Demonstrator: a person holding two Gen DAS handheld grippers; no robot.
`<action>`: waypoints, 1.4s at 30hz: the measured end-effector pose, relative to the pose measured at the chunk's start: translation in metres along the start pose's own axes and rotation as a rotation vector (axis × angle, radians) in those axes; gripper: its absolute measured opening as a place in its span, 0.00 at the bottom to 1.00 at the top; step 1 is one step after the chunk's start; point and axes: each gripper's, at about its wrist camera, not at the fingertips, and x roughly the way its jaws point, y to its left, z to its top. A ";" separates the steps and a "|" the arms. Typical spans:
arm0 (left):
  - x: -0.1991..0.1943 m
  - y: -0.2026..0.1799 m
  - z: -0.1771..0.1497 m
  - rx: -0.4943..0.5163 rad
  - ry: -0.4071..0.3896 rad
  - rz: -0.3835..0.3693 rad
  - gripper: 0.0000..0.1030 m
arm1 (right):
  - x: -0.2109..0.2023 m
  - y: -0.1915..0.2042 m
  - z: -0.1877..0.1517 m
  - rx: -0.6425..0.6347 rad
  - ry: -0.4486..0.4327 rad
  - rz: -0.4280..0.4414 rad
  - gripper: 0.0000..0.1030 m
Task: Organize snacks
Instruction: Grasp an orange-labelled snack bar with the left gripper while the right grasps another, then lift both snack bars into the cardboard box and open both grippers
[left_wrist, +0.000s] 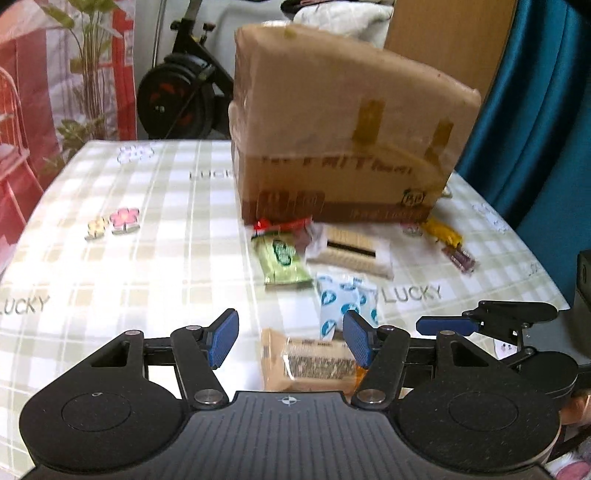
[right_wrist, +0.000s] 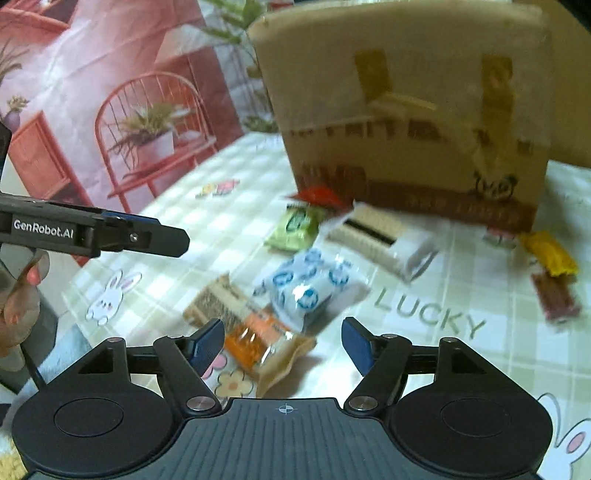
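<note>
Several snack packs lie on the checked tablecloth in front of a tall cardboard box (left_wrist: 343, 122), which also shows in the right wrist view (right_wrist: 410, 110). A tan and orange pack (left_wrist: 306, 363) lies just ahead of my open, empty left gripper (left_wrist: 290, 338). Beyond it lie a white and blue pack (left_wrist: 343, 301), a green pack (left_wrist: 280, 260), a wafer pack (left_wrist: 351, 251) and a yellow pack (left_wrist: 441, 230). My right gripper (right_wrist: 282, 345) is open and empty, above the tan and orange pack (right_wrist: 255, 332), close to the white and blue pack (right_wrist: 310, 288).
The right gripper's finger (left_wrist: 447, 325) shows at the right of the left wrist view; the left gripper's finger (right_wrist: 147, 236) shows at the left of the right wrist view. An exercise bike (left_wrist: 177, 88) stands behind the table. A blue curtain (left_wrist: 535, 110) hangs at right.
</note>
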 end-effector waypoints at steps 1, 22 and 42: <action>0.003 0.003 -0.002 -0.006 0.008 -0.003 0.63 | 0.002 0.000 -0.001 0.005 0.016 0.006 0.65; 0.049 0.002 -0.023 -0.081 0.136 -0.097 0.54 | 0.023 -0.006 -0.006 0.025 0.087 0.077 0.35; -0.001 -0.023 0.051 -0.059 -0.134 -0.108 0.51 | -0.039 0.002 0.070 -0.142 -0.182 -0.006 0.35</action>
